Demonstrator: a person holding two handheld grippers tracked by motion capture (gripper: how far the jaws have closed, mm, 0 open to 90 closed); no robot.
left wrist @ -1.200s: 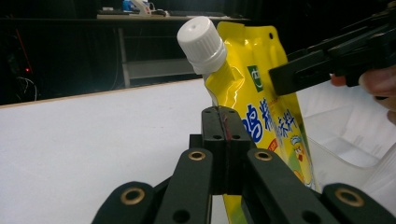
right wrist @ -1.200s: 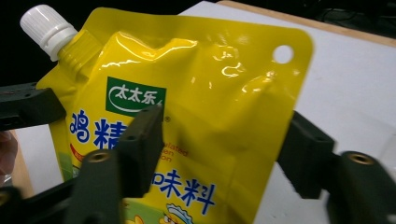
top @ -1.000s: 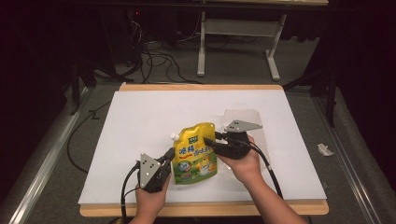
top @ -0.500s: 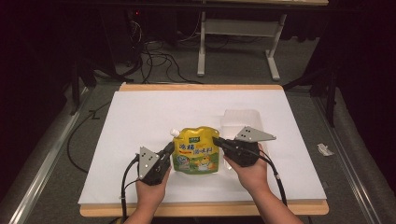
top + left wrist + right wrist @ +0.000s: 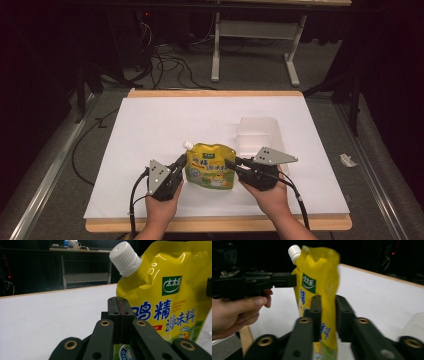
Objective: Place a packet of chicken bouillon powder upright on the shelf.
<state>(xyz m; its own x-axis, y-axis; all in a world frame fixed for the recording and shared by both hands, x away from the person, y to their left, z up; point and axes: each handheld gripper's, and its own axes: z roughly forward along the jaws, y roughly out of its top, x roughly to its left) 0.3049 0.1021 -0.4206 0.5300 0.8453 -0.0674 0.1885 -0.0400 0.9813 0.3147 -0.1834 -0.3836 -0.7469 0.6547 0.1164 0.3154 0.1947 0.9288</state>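
Two grippers meet at a yellow spout pouch [image 5: 210, 166] that stands near the front of a white table [image 5: 165, 125]. The left gripper [image 5: 180, 161] has its jaws pressed tight together, and its tip sits right at the pouch's left edge. I cannot tell if it pinches the edge or only touches it. The right gripper [image 5: 231, 163] has its jaws a little apart, with the pouch's right edge between them. The pouch has a white screw cap [image 5: 125, 258] at its top left corner and green and blue writing on the front. A clear plastic box [image 5: 259, 135] lies behind the right gripper. A hand [image 5: 161, 212] holds the left gripper from below.
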